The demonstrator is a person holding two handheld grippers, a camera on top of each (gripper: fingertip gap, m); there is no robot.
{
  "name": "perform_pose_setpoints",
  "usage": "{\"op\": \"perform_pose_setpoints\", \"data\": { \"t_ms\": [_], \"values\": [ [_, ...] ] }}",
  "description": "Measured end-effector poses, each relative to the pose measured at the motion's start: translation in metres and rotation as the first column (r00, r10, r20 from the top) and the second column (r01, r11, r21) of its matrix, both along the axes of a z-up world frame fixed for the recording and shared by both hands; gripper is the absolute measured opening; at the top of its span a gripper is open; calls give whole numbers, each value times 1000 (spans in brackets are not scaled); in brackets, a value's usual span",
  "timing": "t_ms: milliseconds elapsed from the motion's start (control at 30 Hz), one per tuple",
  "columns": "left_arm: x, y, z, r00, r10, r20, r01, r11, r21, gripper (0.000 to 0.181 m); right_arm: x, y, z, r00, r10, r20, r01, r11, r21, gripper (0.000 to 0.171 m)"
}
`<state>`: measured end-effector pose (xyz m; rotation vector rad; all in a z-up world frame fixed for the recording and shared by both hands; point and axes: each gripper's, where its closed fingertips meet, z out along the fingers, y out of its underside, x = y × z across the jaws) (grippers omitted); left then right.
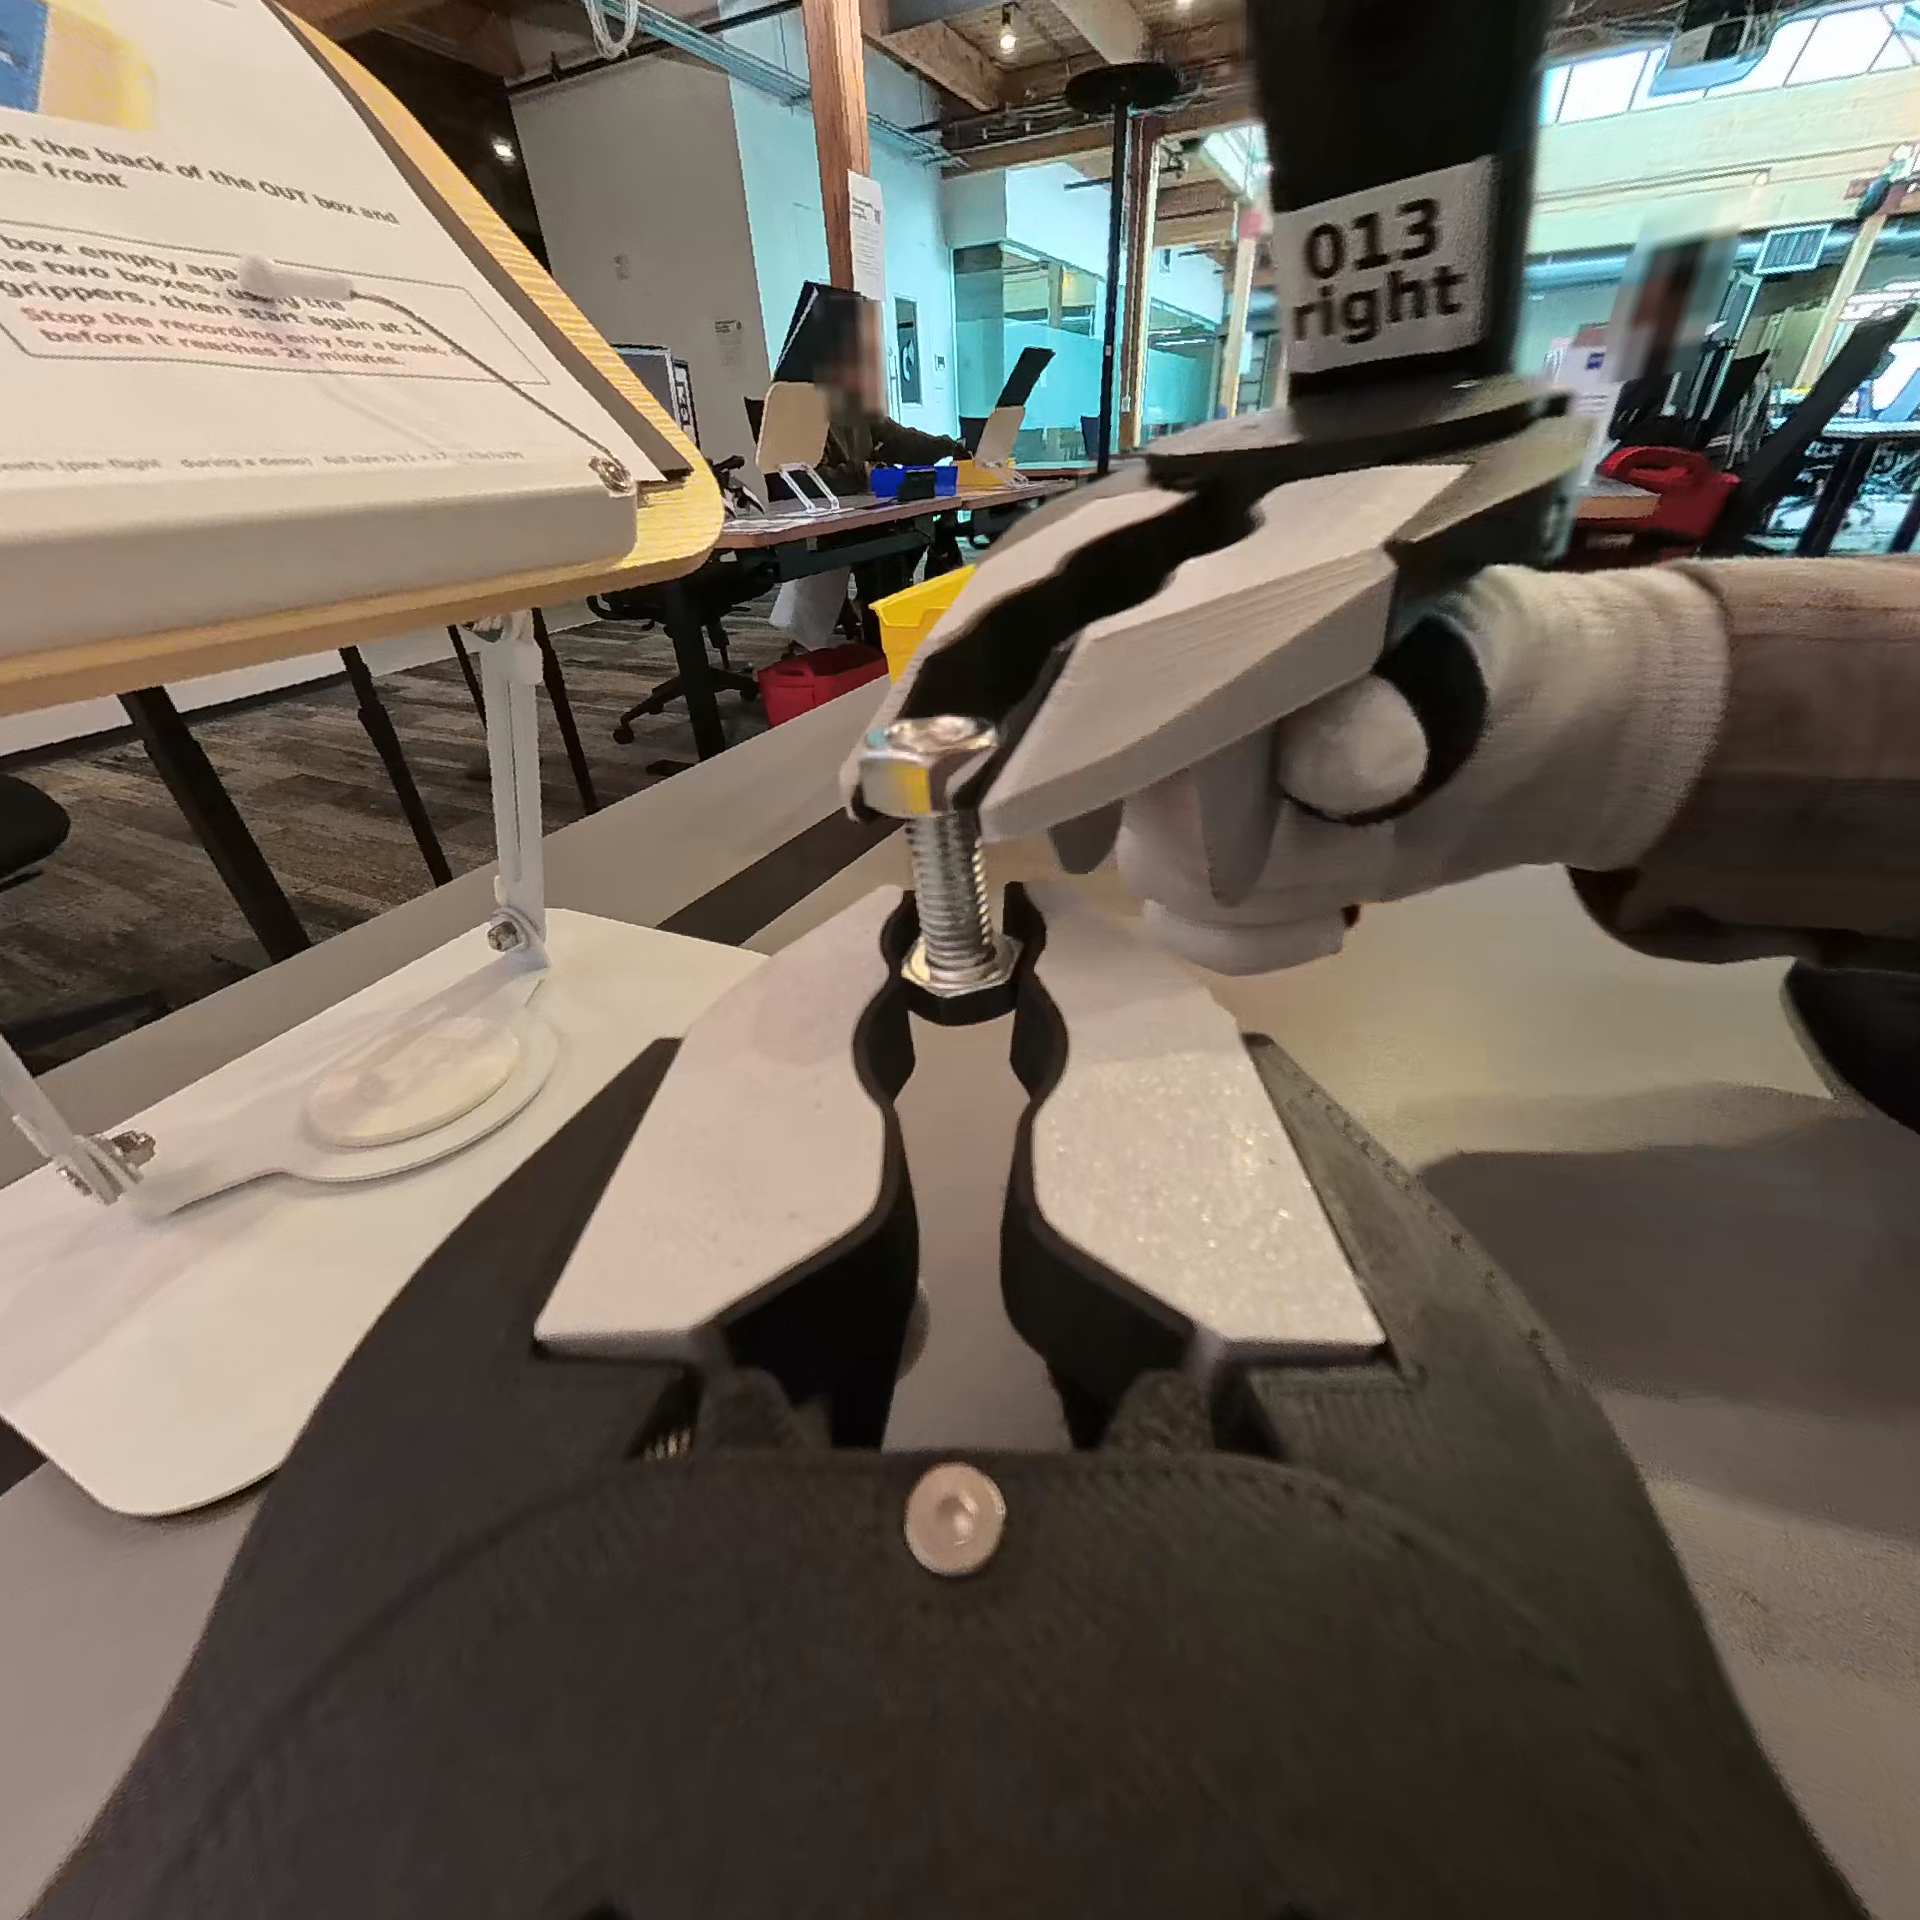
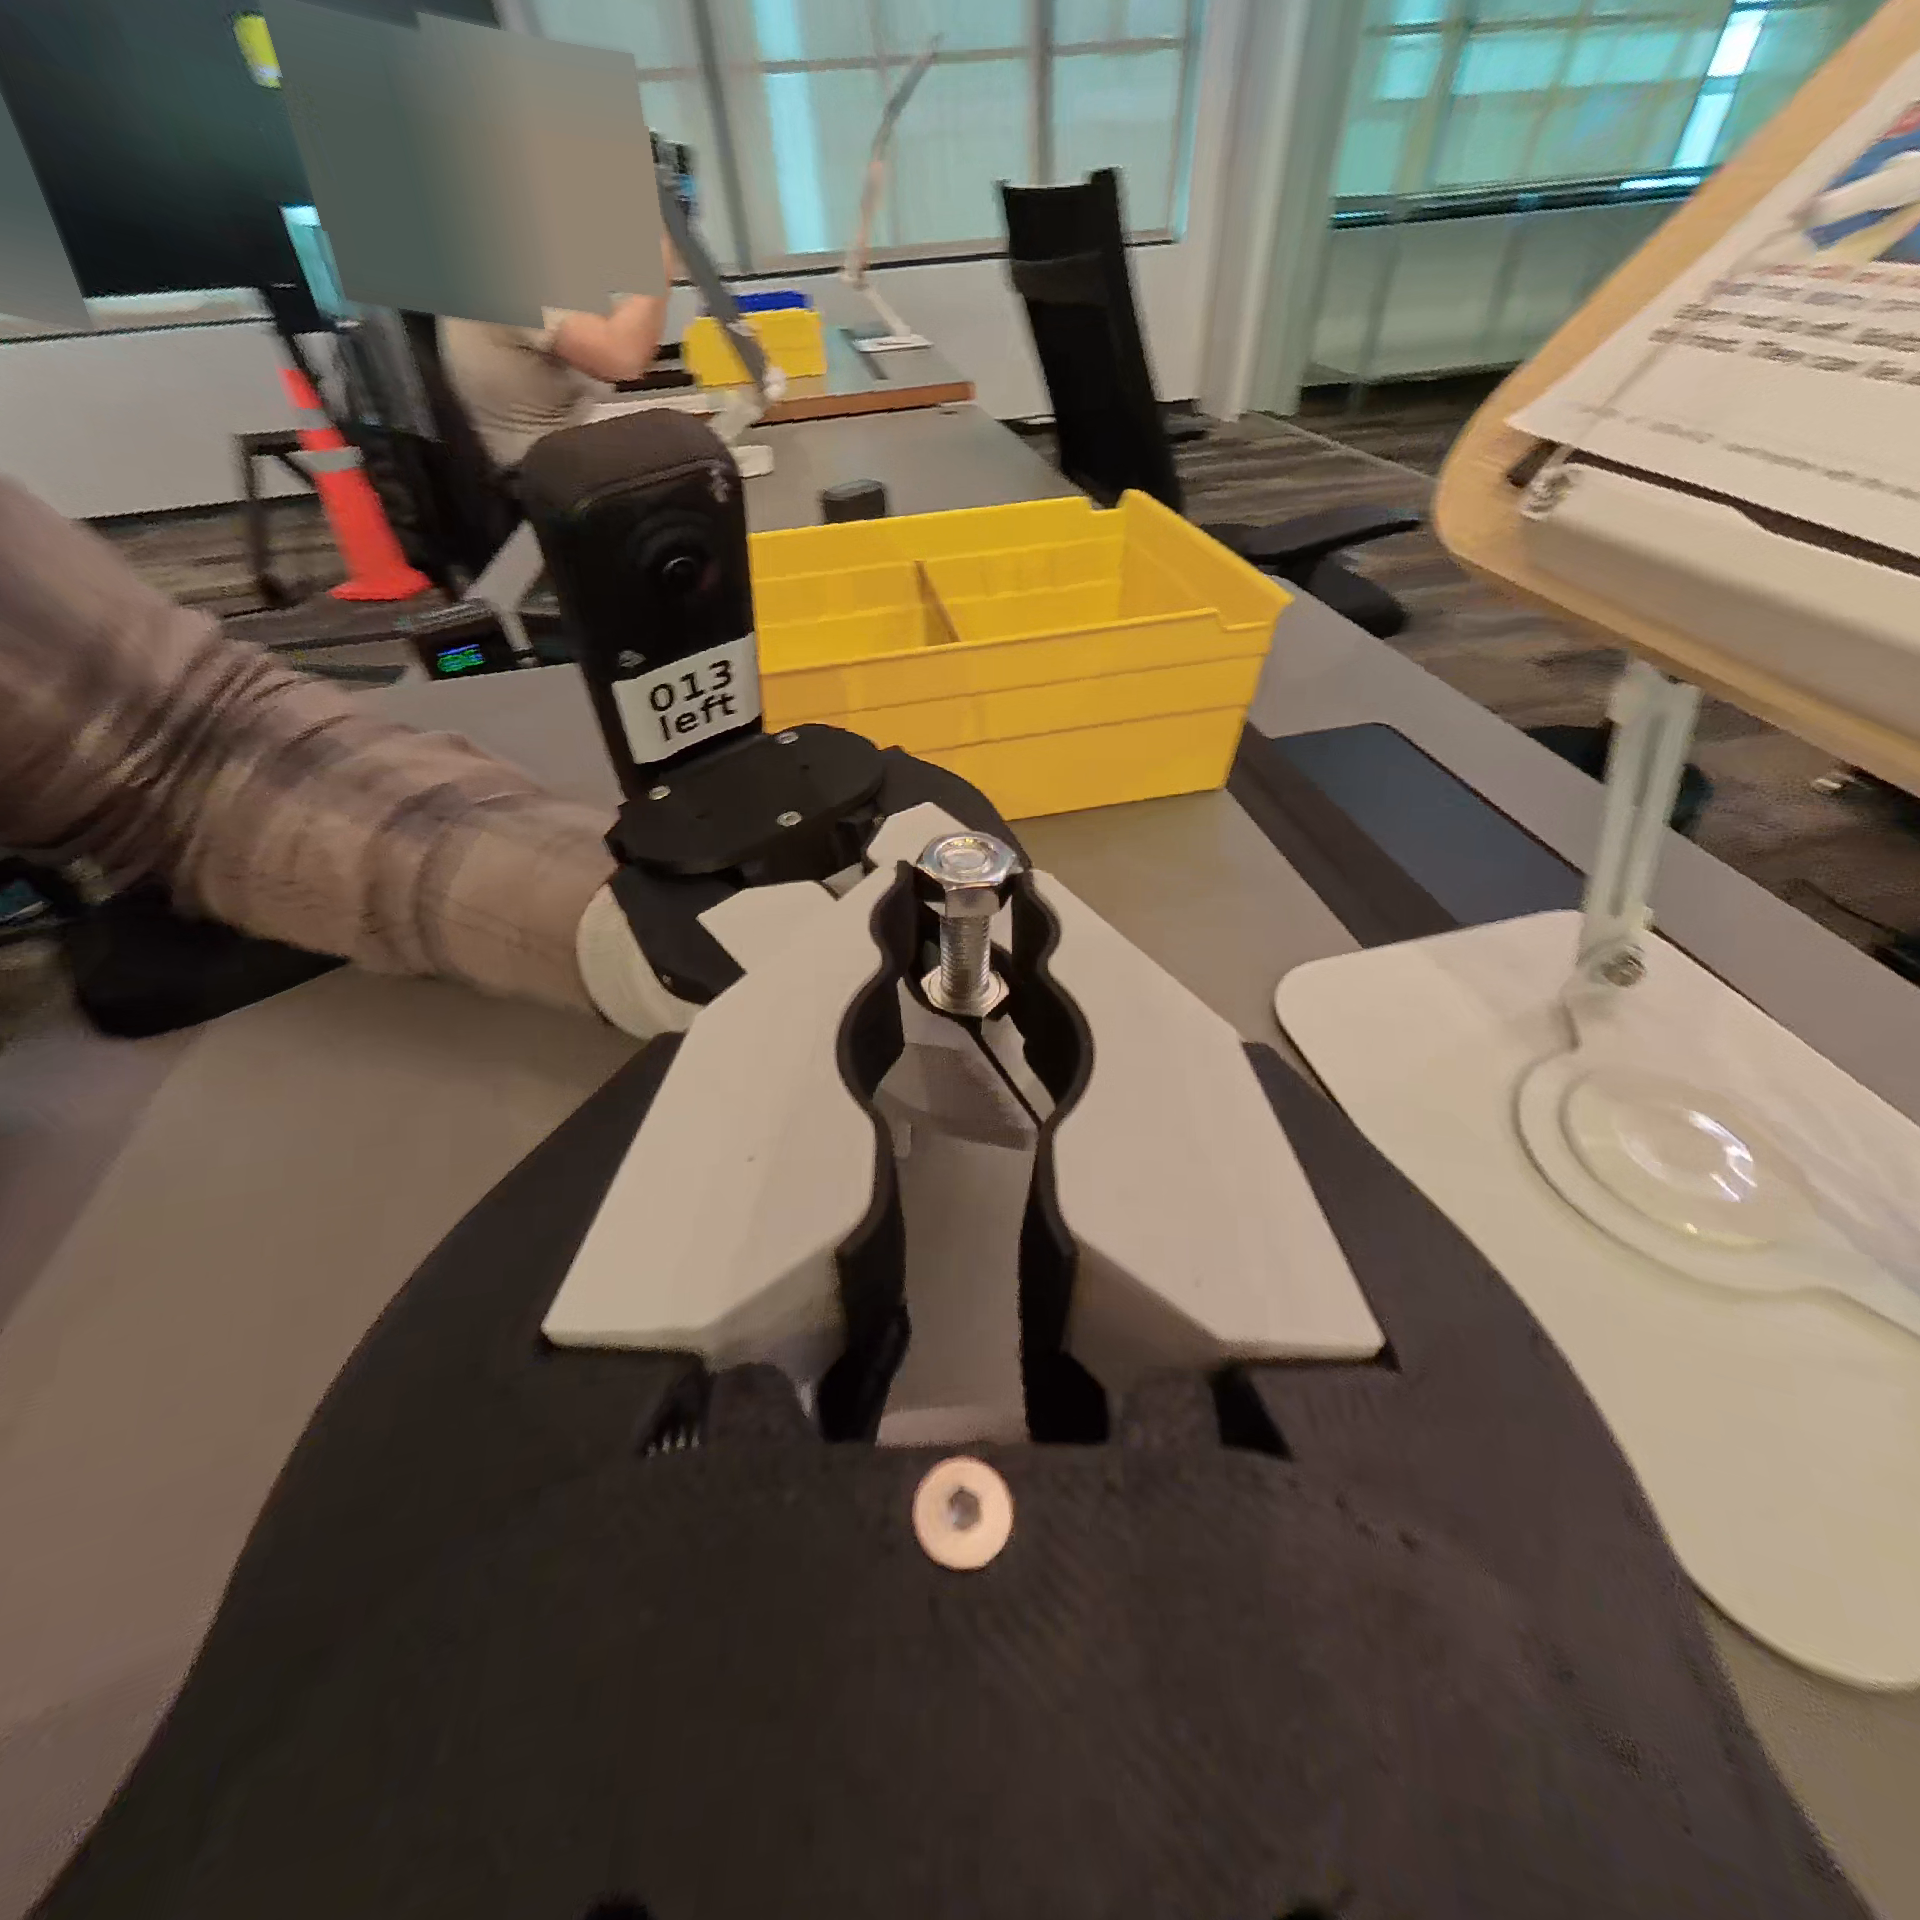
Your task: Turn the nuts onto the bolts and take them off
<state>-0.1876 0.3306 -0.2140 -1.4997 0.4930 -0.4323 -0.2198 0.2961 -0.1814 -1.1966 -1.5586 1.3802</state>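
Note:
A silver bolt (image 1: 945,883) stands upright above the grey table, head up. A silver hex nut (image 1: 958,971) sits low on its thread. My left gripper (image 1: 956,966) is shut on the nut, its white fingers (image 1: 769,1122) reaching in from below. My right gripper (image 1: 925,774) comes in from the upper right and is shut on the bolt head (image 1: 928,764). In the right wrist view my right gripper (image 2: 966,883) clamps the bolt head (image 2: 966,864), and the nut (image 2: 964,997) sits below it in the left gripper (image 2: 964,1023).
A yellow divided bin (image 2: 997,665) stands on the table behind the grippers. A document stand with a white base (image 1: 312,1091) and a tilted wooden board (image 1: 343,343) is on the left; it also shows in the right wrist view (image 2: 1558,1143). A dark mat (image 2: 1403,821) lies beside the bin. The left gripper's tips are roughly 5 centimeters from the right gripper's.

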Motion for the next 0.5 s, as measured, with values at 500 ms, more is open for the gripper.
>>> {"op": "perform_pose_setpoints", "data": {
  "t_ms": [500],
  "values": [
    [-3,1,-1,999,35,-24,-35,999,6,14,0,11,-1,664,-742,-89,745,667,-7,16]
  ]
}}
